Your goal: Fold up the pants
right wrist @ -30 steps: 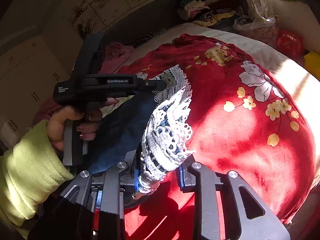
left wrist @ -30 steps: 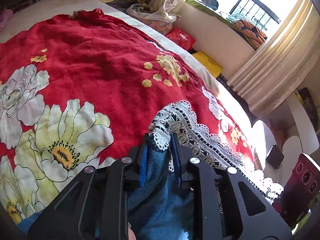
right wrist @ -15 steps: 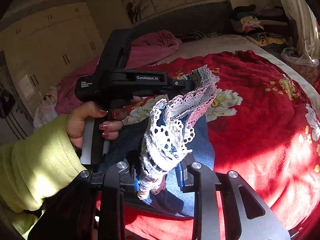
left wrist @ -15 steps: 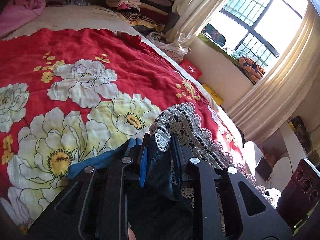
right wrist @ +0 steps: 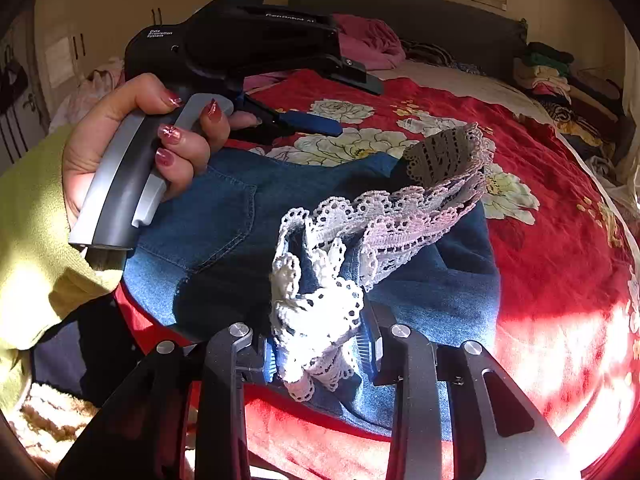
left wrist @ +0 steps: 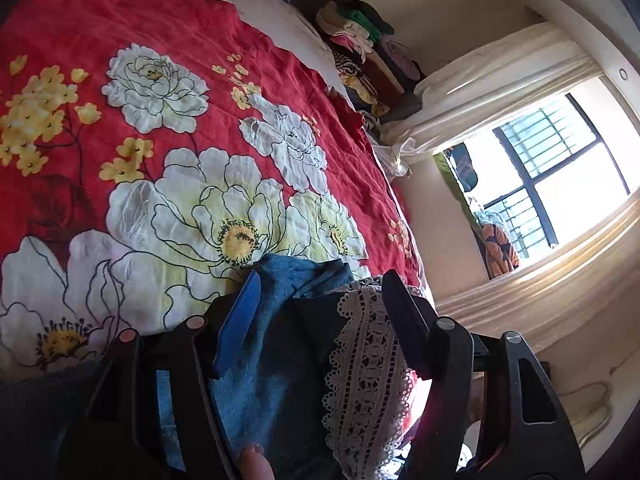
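On the red floral bedspread [right wrist: 560, 248] we are spreading the denim pants [right wrist: 224, 216], which are lying folded over near the bed's close edge, their back pocket facing up toward nine o'clock in the right wrist view. Our right gripper [right wrist: 320, 354] is pinching a bunched wad of the white lace hem [right wrist: 320, 300] between its fingers, with denim caught in alongside it; the lace band is running up toward one o'clock and arching slightly above the cloth. Our left gripper [left wrist: 320, 280] is hanging with its fingers spread wide, the blue pad [left wrist: 240, 316] on one side and the black finger at the other, with blue denim [left wrist: 256, 360] and a strip of lace trim [left wrist: 368, 364] lying loose between them, gripped by neither. In the right wrist view we are seeing that same left gripper [right wrist: 352, 100] at eleven o'clock, spread apart above the pants, our left hand [right wrist: 132, 148] wrapping its grey handle. A stack of folded clothes [left wrist: 360, 40] is sitting beyond the bed at twelve o'clock, and a barred window [left wrist: 548, 184] is glowing at three o'clock.
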Demonstrator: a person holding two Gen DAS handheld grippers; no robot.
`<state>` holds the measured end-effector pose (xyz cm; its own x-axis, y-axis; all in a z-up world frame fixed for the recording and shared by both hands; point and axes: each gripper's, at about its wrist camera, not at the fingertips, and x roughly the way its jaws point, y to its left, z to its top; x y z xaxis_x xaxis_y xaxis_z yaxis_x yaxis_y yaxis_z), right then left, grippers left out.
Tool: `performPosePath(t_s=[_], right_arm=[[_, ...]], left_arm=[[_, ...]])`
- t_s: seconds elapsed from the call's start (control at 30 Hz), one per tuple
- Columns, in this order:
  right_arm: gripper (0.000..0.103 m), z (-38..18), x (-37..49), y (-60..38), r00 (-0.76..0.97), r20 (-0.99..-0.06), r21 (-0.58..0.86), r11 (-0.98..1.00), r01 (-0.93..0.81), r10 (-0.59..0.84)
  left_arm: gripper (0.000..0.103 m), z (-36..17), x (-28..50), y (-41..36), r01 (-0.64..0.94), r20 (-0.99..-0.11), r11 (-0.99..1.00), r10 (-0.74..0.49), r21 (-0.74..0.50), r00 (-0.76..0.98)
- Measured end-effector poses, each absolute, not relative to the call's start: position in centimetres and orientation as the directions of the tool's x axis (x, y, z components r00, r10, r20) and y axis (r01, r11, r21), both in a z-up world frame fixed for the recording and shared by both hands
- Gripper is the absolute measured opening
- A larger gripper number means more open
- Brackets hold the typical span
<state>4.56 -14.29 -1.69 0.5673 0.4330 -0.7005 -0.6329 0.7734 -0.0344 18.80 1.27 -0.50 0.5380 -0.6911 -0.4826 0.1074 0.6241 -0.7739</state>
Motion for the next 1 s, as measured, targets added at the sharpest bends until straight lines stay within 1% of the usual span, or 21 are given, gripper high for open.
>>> performPosePath(t_s=[0.03,0.07,0.1,0.13,0.17,0.23,0.27,0.43,0.53,0.67,0.7,0.73,0.8,0.83,0.87,0.93,1.0], right_arm=[[0.041,-2.1,4.2,-13.4,0.559,-0.709,-0.060,0.754,-0.655,0.430],[0.045,-2.4,3.8,-12.9,0.547,-0.716,-0.067,0.738,-0.671,0.433],[0.053,-2.8,3.6,-12.5,0.530,-0.722,-0.052,0.728,-0.684,0.446],[0.057,-2.9,3.5,-12.5,0.509,-0.722,-0.023,0.719,-0.694,0.468],[0.057,-3.0,3.4,-12.6,0.491,-0.718,0.009,0.713,-0.701,0.492],[0.062,-2.8,3.3,-13.1,0.477,-0.708,0.047,0.709,-0.704,0.520],[0.062,-2.5,3.3,-13.5,0.477,-0.701,0.059,0.710,-0.702,0.530],[0.071,-0.5,3.8,-17.5,0.525,-0.632,0.141,0.751,-0.645,0.570],[0.076,0.3,4.4,-20.7,0.584,-0.617,0.167,0.813,-0.558,0.528],[0.076,-0.7,6.6,-24.8,0.618,-0.650,0.234,0.890,-0.391,0.442],[0.076,-1.0,7.2,-25.8,0.614,-0.653,0.275,0.894,-0.354,0.444],[0.076,-1.5,7.8,-26.7,0.606,-0.657,0.314,0.894,-0.319,0.447],[0.076,-2.4,9.1,-27.4,0.584,-0.670,0.365,0.888,-0.281,0.459],[0.075,-2.8,9.7,-27.5,0.568,-0.677,0.379,0.883,-0.277,0.469],[0.074,-3.1,10.4,-27.3,0.552,-0.685,0.384,0.879,-0.282,0.476],[0.069,-3.4,11.2,-26.5,0.527,-0.711,0.363,0.884,-0.294,0.466],[0.069,-3.3,11.4,-25.3,0.520,-0.709,0.344,0.878,-0.334,0.476]], left_arm=[[0.057,-1.0,18.5,1.8,0.088,-0.476,0.606,-0.699,-0.790,0.535],[0.058,-1.4,18.2,2.2,0.070,-0.469,0.590,-0.703,-0.805,0.534],[0.059,-1.8,17.8,2.5,0.058,-0.459,0.574,-0.709,-0.817,0.535],[0.060,-2.1,17.5,2.7,0.050,-0.454,0.563,-0.712,-0.825,0.535],[0.061,-2.3,17.2,2.8,0.044,-0.457,0.564,-0.709,-0.825,0.537],[0.061,-2.7,16.9,2.8,0.038,-0.463,0.565,-0.711,-0.824,0.529],[0.061,-2.8,16.7,2.9,0.039,-0.463,0.563,-0.715,-0.825,0.524],[0.063,-2.5,16.6,2.5,0.047,-0.475,0.577,-0.713,-0.815,0.516],[0.063,-2.2,17.0,1.8,0.060,-0.490,0.597,-0.707,-0.800,0.510],[0.063,-2.4,18.0,0.2,0.064,-0.537,0.639,-0.692,-0.767,0.483],[0.060,-2.4,18.2,-0.3,0.070,-0.551,0.653,-0.687,-0.754,0.474],[0.055,-2.4,18.5,-0.8,0.074,-0.568,0.670,-0.678,-0.739,0.466],[0.019,-2.6,18.9,-1.7,0.075,-0.602,0.700,-0.660,-0.711,0.449],[0.014,-2.6,19.0,-1.9,0.078,-0.607,0.704,-0.658,-0.706,0.445],[0.014,-2.5,19.1,-2.0,0.086,-0.605,0.705,-0.659,-0.704,0.447],[0.013,-1.4,18.9,-2.1,0.131,-0.586,0.707,-0.662,-0.695,0.467],[0.013,0.0,18.5,-1.7,0.189,-0.557,0.721,-0.651,-0.667,0.516]])
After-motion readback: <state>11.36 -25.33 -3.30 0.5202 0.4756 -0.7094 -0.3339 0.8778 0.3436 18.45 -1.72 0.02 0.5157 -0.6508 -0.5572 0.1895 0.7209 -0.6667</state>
